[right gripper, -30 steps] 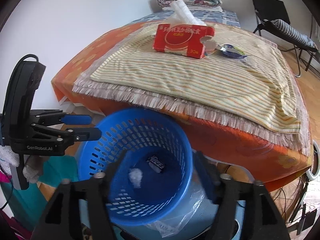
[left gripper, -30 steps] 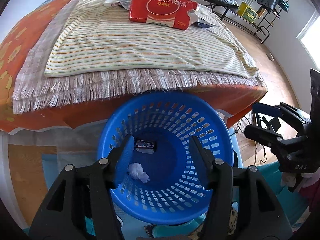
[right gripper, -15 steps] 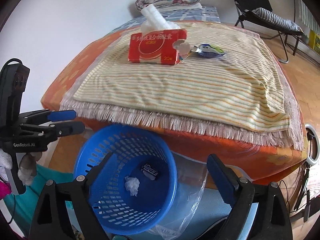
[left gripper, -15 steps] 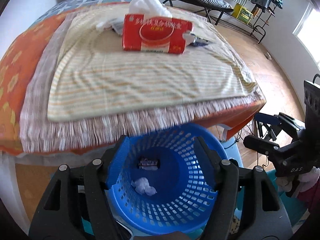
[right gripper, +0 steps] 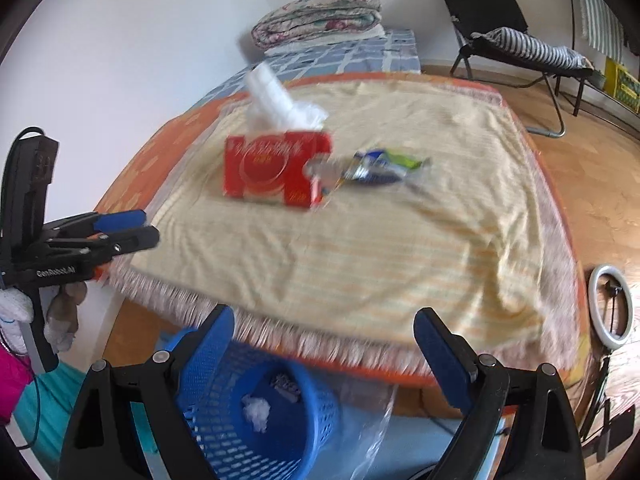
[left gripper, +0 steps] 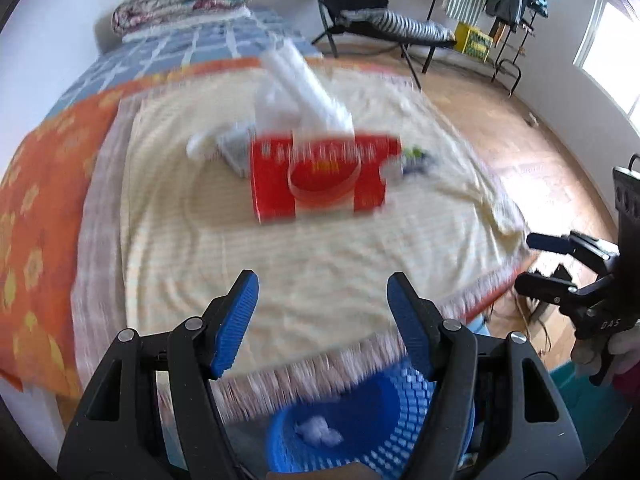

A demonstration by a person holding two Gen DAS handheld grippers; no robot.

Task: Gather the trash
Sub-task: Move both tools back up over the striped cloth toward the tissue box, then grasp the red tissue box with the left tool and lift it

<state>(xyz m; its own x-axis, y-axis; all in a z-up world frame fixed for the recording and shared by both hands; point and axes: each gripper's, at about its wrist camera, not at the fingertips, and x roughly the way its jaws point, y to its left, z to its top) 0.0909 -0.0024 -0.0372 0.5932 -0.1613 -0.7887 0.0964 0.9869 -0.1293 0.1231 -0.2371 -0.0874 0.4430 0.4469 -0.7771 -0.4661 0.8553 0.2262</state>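
**Visitor:** What is in front of me?

**Onlooker:** A bed covered by a striped blanket. On it sits a red tissue box with a blurred, crinkled wrapper just beside it on its right. Behind the box, in the left view, lies something pale, too smeared to name. On the floor at the foot of the bed stands a blue basket, with a white wad and a small dark packet already inside.

**Visitor:** And the claws?

**Onlooker:** The left claw and the right claw both gape with nothing between their pads. Both point down over the blanket's fringe.

**Visitor:** What could go wrong?

**Onlooker:** I judge the wrapper is next. It lies almost against the tissue box, so a wide claw may knock the box or pinch a fold of blanket along with it. The wrapper looks thin and slippery and could slide out on the way to the basket.

**Visitor:** What has changed from a second ago?

**Onlooker:** Then both claws hung right over the basket, which filled the middle of each view. Now the basket sits at the bottom edge and the bed fills the frame. Both claws stand wider too.
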